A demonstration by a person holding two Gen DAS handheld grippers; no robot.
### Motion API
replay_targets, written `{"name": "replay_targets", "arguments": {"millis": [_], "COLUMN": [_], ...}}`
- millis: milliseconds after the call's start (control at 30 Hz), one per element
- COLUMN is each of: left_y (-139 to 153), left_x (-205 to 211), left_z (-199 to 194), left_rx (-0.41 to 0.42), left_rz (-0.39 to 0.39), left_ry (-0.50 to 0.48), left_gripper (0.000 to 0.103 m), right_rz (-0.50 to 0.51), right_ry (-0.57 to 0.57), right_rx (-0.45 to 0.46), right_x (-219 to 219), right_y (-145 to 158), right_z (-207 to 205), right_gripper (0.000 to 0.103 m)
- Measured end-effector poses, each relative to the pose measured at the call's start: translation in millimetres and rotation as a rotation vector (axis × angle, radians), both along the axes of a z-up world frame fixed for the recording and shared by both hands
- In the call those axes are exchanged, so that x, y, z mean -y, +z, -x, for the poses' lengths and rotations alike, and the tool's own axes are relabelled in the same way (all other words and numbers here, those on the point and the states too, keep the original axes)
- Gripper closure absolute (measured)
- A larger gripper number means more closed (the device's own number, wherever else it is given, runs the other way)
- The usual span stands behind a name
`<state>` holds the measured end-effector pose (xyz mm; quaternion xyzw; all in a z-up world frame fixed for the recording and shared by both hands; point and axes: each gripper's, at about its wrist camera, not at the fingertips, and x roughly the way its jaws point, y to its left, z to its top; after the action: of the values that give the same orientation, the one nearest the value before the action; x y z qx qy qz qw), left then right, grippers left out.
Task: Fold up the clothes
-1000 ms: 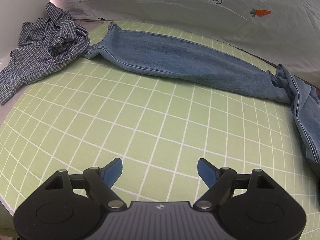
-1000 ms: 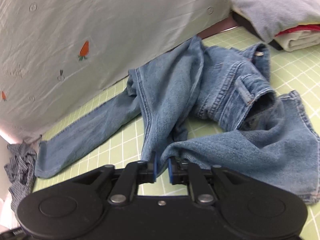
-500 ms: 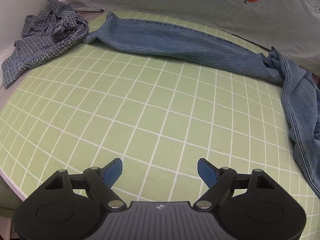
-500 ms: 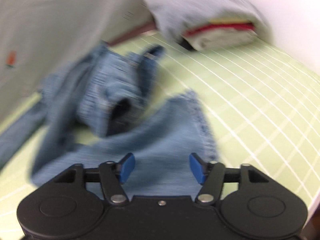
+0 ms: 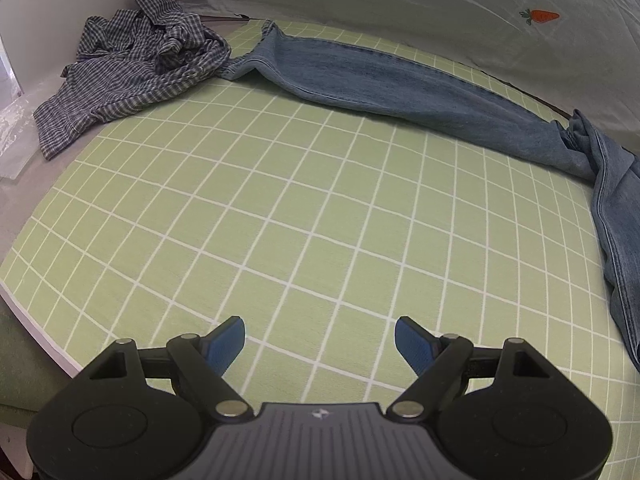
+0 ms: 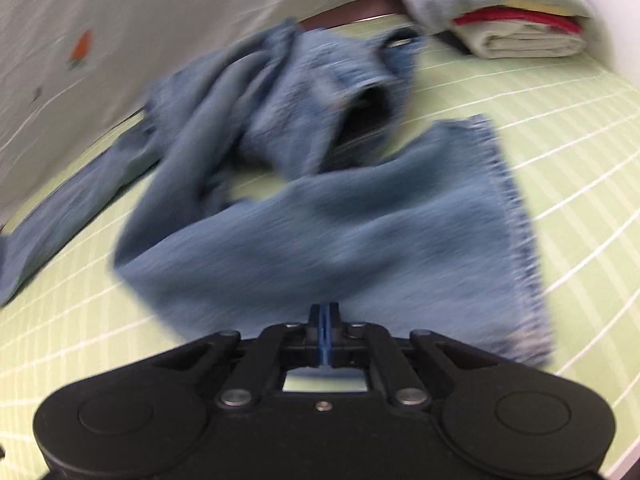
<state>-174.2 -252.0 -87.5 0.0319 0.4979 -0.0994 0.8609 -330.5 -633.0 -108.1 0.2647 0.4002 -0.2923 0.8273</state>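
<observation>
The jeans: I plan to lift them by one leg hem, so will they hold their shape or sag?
The jeans look floppy: they lie rumpled and twisted, so they would likely sag. The long leg would probably drag across the mat.

— The jeans (image 5: 392, 84) are faded blue; the mat (image 5: 280, 216) is pale green with a white grid.

— And that crumpled shirt (image 5: 136, 68)?

— Navy-and-white check. The folded pile (image 6: 516, 28) looks grey, red, cream, though it's blurred.

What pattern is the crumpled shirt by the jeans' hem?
Small blue-and-white check; the crumpled shirt shows best in the left wrist view.
</observation>
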Motion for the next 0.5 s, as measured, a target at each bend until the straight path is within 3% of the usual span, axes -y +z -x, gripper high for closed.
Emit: {"name": "replay_targets", "arguments": {"millis": [67,133,167,233,300,433,500], "left_y": [3,6,7,7,5,3,2], "left_x": [-10,-18,-19,-19,-16,-7,-3], "left_z": [-7,-16,-19,-23,-24,-19,-16], "left_rx": [0.012,0.018,0.022,0.031,0.025,0.019,0.019], "left_rz": [0.0,0.011,0.014,0.013,0.015,0.017,0.015], "left_ry": [0.013,0.024,0.021,0.011,0.005,-0.003,0.0], "left_gripper": [0.02,0.02,0.02,0.02,0.02,0.02,0.019], "right_rz": [0.06,0.095,0.1,0.111,0.138,0.182,0.179], "right_ry": [0.05,0.031,-0.004,-0.091,-0.154,-0.263,-0.283], "right_rx": [-0.029,-0.039,-0.028,-0.01,-0.026,-0.073,-0.097], "right_x": [-22,-29,-27,-16,0,36,54], "right_y": [2,4,6,9,10,9,6], "right_z": [-16,-21,-19,-9,2,20,27], "right_gripper": [0.101,0.095,0.078,0.057,0.053,0.028,0.028]}}
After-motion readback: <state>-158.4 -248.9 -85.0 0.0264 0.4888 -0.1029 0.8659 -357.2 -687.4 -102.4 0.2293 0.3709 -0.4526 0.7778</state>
